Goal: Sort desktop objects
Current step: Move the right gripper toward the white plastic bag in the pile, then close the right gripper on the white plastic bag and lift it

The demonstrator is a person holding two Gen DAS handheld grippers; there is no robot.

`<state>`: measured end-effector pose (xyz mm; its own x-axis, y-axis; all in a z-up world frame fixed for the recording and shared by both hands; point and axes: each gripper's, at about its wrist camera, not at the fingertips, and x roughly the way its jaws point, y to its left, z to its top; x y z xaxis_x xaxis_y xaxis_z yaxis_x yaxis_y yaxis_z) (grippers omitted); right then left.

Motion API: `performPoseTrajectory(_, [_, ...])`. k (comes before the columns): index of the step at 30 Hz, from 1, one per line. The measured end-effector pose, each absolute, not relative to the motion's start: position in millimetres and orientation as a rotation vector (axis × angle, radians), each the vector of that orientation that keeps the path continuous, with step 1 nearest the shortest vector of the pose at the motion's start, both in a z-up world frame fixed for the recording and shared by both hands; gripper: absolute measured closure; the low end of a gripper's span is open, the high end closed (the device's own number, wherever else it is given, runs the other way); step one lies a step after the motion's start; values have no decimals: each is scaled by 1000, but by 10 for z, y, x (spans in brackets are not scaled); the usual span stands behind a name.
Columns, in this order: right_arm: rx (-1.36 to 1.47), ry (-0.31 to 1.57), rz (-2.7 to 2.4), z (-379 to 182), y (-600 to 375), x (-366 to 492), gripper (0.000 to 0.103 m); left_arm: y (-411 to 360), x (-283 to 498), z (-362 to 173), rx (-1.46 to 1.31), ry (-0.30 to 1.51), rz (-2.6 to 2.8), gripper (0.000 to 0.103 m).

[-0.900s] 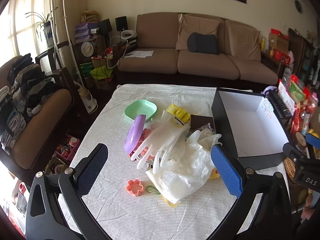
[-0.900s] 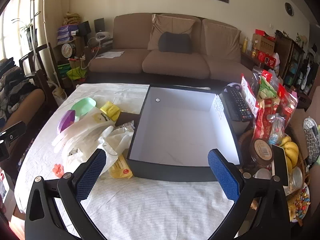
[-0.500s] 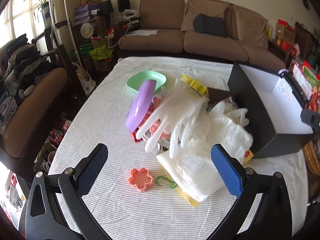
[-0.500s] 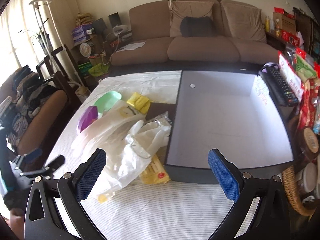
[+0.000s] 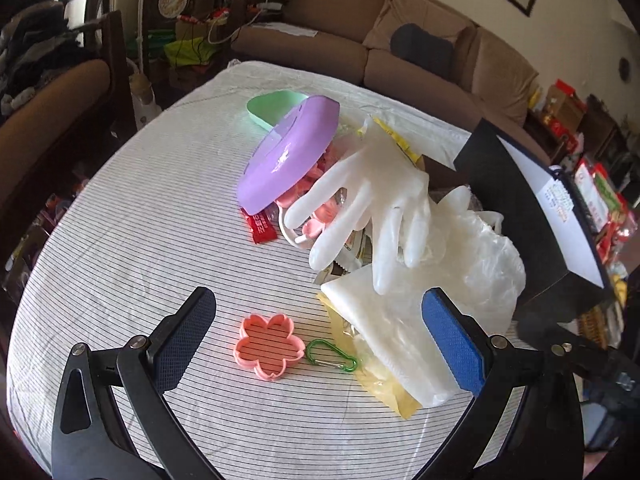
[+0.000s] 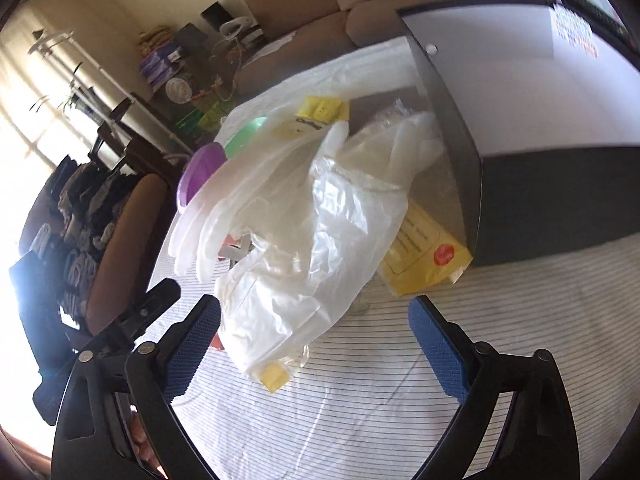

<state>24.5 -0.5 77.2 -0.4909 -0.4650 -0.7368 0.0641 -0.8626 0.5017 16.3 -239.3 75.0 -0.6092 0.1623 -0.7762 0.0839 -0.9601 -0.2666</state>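
Sorting looks barely begun, I judge: the big black cardboard box with white inside (image 6: 520,92) shows only a bare floor where it is visible, and every item is on the striped white tablecloth (image 5: 132,240).

Left gripper (image 5: 320,336) has its fingers wide apart, holding nothing. Nearest, on the cloth betw. the two pads, lie the pink flower-shaped cookie cutter (image 5: 267,346) and, just beside it on the right, the small green carabiner clip (image 5: 331,355). Neither touches a finger. The right pad is over the edge of the folded clear plastic bag (image 5: 404,332).

Right gripper (image 6: 314,344) is also spread open & empty; the crumpled bag end is near its left pad.

Farther: white rubber gloves (image 5: 368,208) lie draped on the pile, w/ a yellow packet (image 6: 428,256) beside the box wall. Behind: a red sachet (image 5: 262,228), the lilac oval plastic lid (image 5: 288,156) leaning tilted, then the mint-green shallow dish (image 5: 270,106).

All of this is left to sort.
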Motion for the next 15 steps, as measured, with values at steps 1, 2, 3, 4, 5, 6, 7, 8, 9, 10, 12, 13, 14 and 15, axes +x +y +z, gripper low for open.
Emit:
performPoseTrajectory(1, [1383,-638,-2392,688,1,227,13,-2407,149,720,-1388,-427,2736,0])
performPoseTrajectory(2, [1394,-666,-2390,632,5,204,17,-2396,140,678,-1414,-409,2731,0])
performPoseTrajectory(3, [1407,-680,-2393,577,-1,175,24,-2379,128,639,-1439,-393,2720,0])
performPoseTrajectory(4, [1421,-687,-2390,537,-10,151,29,-2370,123,595,-1460,-388,2705,0])
performPoseTrajectory(5, [1430,-696,-2381,502,-20,132,34,-2376,108,563,-1478,-398,2693,0])
performPoseTrajectory(6, [1439,-705,-2377,461,-18,124,35,-2391,102,542,-1493,-418,2684,0])
performPoseTrajectory(7, [1439,-710,-2378,449,-13,128,35,-2410,99,535,-1506,-450,2675,0])
performPoseTrajectory(8, [1428,-707,-2382,466,-12,140,39,-2447,103,538,-1507,-497,2662,0])
performPoseTrajectory(9, [1409,-696,-2382,466,-26,149,53,-2499,109,546,-1501,-551,2645,0])
performPoseTrajectory(10, [1387,-683,-2369,477,-52,157,63,-2552,112,550,-1496,-609,2623,0])
performPoseTrajectory(12, [1364,-623,-2379,567,-104,183,77,-2640,103,545,-1500,-712,2580,0])
performPoseTrajectory(13, [1334,-601,-2383,631,-120,197,81,-2679,102,541,-1501,-743,2570,0])
performPoseTrajectory(14, [1298,-585,-2385,697,-137,215,86,-2706,104,545,-1502,-759,2573,0])
performPoseTrajectory(15, [1265,-564,-2390,792,-149,227,87,-2725,108,564,-1495,-757,2585,0])
